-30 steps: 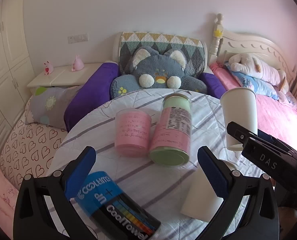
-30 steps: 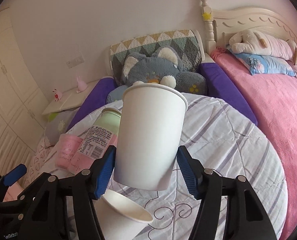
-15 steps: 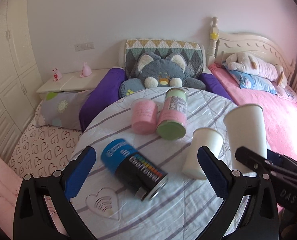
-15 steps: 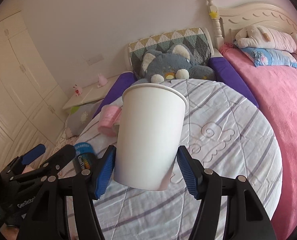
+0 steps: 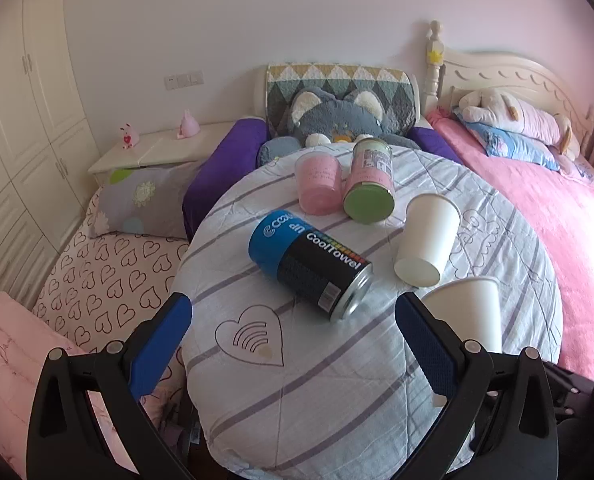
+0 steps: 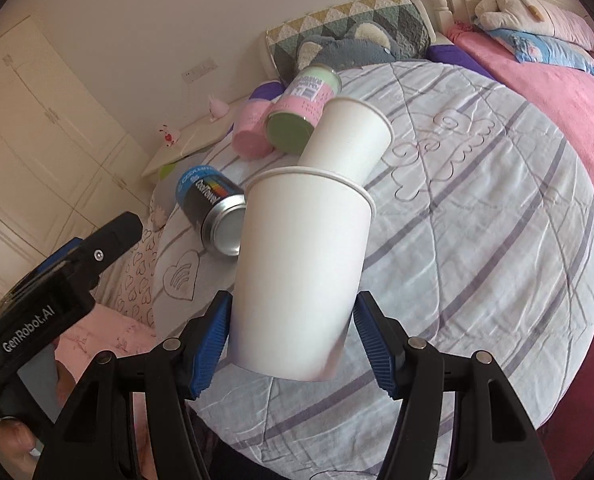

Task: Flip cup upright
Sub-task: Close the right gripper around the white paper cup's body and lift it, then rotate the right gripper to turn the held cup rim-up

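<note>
White paper cup [image 6: 301, 276] sits clamped between the blue pads of the right gripper [image 6: 293, 328], mouth up and tilted a little, held above the round table [image 6: 497, 240] with its striped quilted cover. Half a second ago it was nearly upright in the right wrist view, with the table far behind; now it leans and the second paper cup [image 6: 349, 136], lying on its side, shows right behind its rim. In the left wrist view the held cup [image 5: 469, 312] has dropped low, partly hidden behind that gripper's right finger. The left gripper [image 5: 293, 344] is spread wide with nothing between its pads; it has pulled back, so the CoolTowel can [image 5: 309, 264], pink cup [image 5: 319, 188] and pink-and-green jar [image 5: 369, 184] look smaller and more of the table is in view. The held cup's base is cut off by the right gripper's fingers, so I cannot tell whether it touches the cover.
</note>
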`<state>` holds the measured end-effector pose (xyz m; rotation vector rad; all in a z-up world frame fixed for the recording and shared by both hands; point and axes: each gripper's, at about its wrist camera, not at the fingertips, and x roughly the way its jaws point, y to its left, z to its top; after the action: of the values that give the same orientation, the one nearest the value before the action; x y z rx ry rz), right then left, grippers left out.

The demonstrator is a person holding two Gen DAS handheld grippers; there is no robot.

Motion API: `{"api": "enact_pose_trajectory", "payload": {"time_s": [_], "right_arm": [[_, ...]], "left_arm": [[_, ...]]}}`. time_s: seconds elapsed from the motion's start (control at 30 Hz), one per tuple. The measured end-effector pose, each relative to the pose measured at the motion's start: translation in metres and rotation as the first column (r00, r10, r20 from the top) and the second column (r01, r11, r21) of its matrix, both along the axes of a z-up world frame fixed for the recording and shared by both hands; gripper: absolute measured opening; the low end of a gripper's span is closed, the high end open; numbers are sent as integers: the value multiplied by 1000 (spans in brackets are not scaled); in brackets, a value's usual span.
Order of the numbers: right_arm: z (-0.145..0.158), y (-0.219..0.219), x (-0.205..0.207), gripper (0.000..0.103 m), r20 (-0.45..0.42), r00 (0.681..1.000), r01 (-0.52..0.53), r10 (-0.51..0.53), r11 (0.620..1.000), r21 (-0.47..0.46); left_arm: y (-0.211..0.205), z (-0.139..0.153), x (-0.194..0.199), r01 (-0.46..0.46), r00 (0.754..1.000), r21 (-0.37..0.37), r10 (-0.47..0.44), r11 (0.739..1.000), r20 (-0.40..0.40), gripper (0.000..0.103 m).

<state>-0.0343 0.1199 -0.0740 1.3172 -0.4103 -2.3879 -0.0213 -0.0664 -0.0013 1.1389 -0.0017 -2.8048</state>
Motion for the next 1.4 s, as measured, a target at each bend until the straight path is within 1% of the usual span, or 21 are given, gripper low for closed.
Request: {"api": "enact_pose_trajectory", "payload": {"time_s": [0.2,0.3,0.37,0.4,0.43,0.53,0.63,0.7,0.97,1.03,1.17,1.27,1.33,1.4], "right_arm": [[-20,-12,7,64,52,999,-4,5,1000,-6],[-30,-12,2,64,68,998,-1,3,1000,-27],[-31,-7,0,67,74,997,5,-2,999,-47],[-30,-5,-1,75,81,997,15,-12,999,-44],[-29,-1,-1,78,83,996,29,-26,999,-37],[-17,6,9,79,24,1000,21,-20,999,-39],[-10,13,19,79,-44,999,21,-20,1000,9],[-8,20,24,79,-68,998,16,-14,1000,24],[-9,31,40,80,-121,992,-14,26,995,98],[-10,33,42,80,-133,991,-21,36,993,112],[-13,38,43,80,-137,989,-46,60,994,100],[-14,39,43,80,-151,986,-56,72,993,104],[-14,39,41,80,-151,986,-62,77,993,100],[-16,40,39,80,-148,986,-63,75,995,82]], "left_arm": [[5,-11,1,27,999,-2,-27,1000,47,103],[11,-14,-1,44,997,-1,-44,999,59,103],[15,-16,-1,53,996,6,-54,999,68,103],[17,-17,-2,59,996,16,-60,998,70,103],[20,-17,-2,67,995,27,-69,997,72,103],[32,-20,-4,99,991,53,-103,994,85,103],[47,-23,-7,127,986,59,-133,990,101,103],[57,-26,-9,142,982,62,-148,988,118,103],[93,-34,-19,205,963,70,-214,976,164,103],[97,-38,-23,207,960,71,-216,976,179,103],[101,-47,-29,208,953,93,-223,974,206,103],[105,-51,-32,206,951,94,-222,974,216,102],[106,-53,-32,204,949,93,-221,974,223,100],[106,-56,-34,209,946,103,-227,973,230,92]]}}
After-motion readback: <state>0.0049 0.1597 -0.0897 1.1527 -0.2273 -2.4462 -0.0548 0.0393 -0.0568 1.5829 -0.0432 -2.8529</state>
